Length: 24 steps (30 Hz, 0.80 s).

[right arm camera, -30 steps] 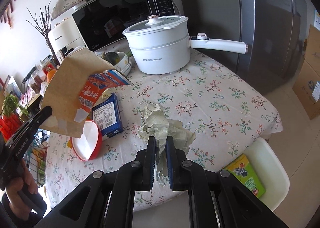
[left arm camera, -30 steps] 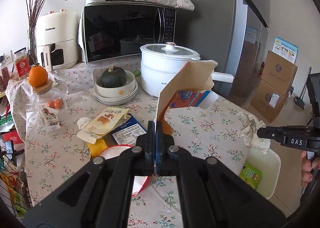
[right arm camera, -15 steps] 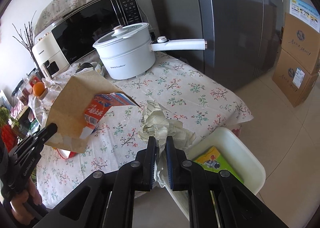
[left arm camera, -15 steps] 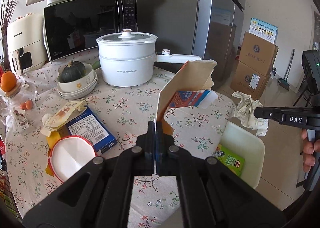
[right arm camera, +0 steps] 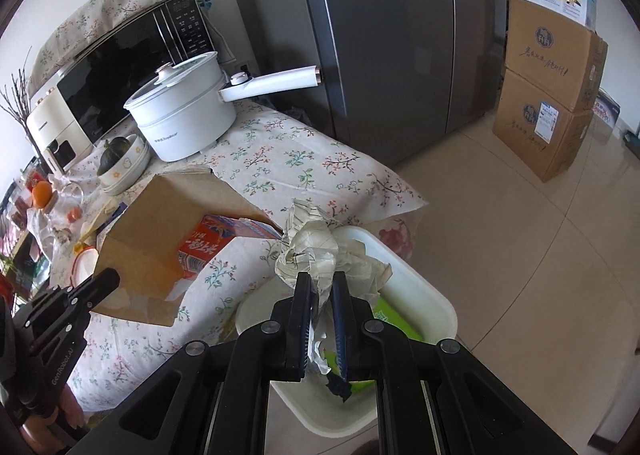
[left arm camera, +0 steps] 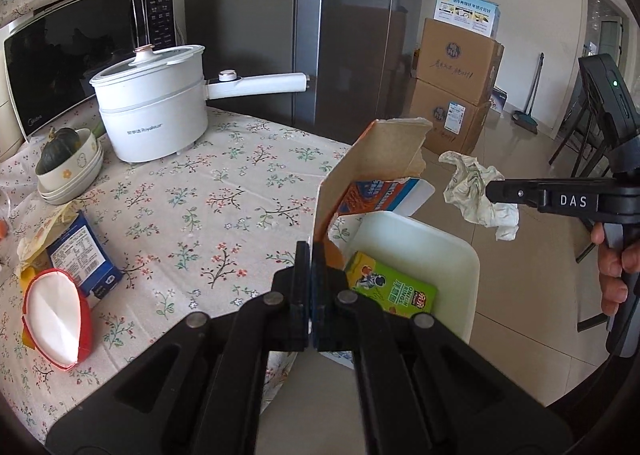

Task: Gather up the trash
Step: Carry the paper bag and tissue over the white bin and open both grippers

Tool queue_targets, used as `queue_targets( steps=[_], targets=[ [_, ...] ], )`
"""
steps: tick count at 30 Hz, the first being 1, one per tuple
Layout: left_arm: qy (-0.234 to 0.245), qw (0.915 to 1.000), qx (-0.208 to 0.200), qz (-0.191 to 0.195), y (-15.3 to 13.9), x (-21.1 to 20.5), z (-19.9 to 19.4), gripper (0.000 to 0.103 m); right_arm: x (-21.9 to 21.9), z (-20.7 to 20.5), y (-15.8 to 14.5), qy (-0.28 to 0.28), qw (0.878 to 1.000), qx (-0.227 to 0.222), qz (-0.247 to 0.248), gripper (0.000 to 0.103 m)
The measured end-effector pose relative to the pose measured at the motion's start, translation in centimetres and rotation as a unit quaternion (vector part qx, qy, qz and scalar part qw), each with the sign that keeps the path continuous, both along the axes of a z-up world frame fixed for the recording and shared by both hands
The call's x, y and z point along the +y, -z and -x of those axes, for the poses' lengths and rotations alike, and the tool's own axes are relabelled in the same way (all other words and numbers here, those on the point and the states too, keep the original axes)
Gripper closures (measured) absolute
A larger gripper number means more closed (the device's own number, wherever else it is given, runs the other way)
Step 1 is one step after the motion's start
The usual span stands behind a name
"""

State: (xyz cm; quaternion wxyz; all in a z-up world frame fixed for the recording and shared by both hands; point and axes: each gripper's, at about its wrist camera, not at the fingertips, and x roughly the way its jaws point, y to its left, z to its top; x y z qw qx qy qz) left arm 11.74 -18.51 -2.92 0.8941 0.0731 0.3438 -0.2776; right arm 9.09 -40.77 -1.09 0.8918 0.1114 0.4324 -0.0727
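Note:
My left gripper [left arm camera: 311, 255] is shut on a torn open cardboard carton [left arm camera: 372, 171] with orange and blue print, held at the table's edge over the white bin [left arm camera: 472, 267]. The carton also shows in the right wrist view [right arm camera: 160, 223]. My right gripper [right arm camera: 322, 287] is shut on a crumpled paper wad [right arm camera: 320, 251] and holds it above the white bin [right arm camera: 436, 303]. The wad [left arm camera: 472, 191] hangs in the air to the right of the carton. A green snack packet [left arm camera: 388, 287] lies in the bin.
On the flowered table [left arm camera: 224, 191] stand a white electric pot [left arm camera: 152, 115], a bowl with a squash [left arm camera: 64, 159], a blue box [left arm camera: 80, 255] and a red-rimmed lid [left arm camera: 56, 319]. A microwave [left arm camera: 80, 47] and fridge [left arm camera: 352, 23] stand behind. Cardboard boxes [right arm camera: 548, 95] sit on the floor.
Both grippers have swung right, from over the table to over the white bin beside it. The carton and the paper wad came along, still held.

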Motion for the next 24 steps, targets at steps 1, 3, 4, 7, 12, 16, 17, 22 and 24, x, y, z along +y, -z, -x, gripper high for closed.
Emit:
queue_targets(
  steps=[1,3,4,7,12,16,17,22,24],
  targets=[
    [0.004,1.0,0.005,0.001,0.1,-0.5,0.1,0.102,-0.5,0.2,0.1,0.004,1.0,0.002,0.0,0.092],
    [0.012,0.9998,0.013,0.001,0.5,-1.5,0.4,0.102,-1.4,0.7,0.2,0.011,1.0,0.004,0.001,0.092],
    [0.015,0.9998,0.015,-0.002,0.6,-2.0,0.5,0.102,-1.8,0.9,0.3,0.014,1.0,0.006,0.0,0.092],
    [0.025,0.9994,0.02,-0.014,1.4,-3.4,0.9,0.102,-2.9,1.3,0.5,0.021,1.0,0.01,-0.002,0.092],
    [0.039,0.9984,0.031,-0.026,2.8,-5.0,1.2,0.102,-3.8,1.8,1.0,0.025,1.0,0.018,-0.002,0.092],
    [0.047,0.9982,0.024,-0.027,3.3,-5.5,1.3,0.098,-4.2,2.1,1.3,0.025,0.999,0.025,0.0,0.092],
    [0.048,0.9981,0.021,-0.032,3.4,-5.6,1.3,0.085,-4.2,2.1,1.4,0.025,0.999,0.027,0.001,0.092],
    [0.023,0.9988,-0.005,-0.044,3.1,-5.1,1.4,0.03,-4.3,2.0,1.7,0.023,0.999,0.032,0.001,0.092],
    [0.016,0.9987,0.0,-0.049,3.2,-4.7,1.0,0.028,-4.1,1.8,1.7,0.021,0.999,0.033,0.001,0.092]
  ],
)
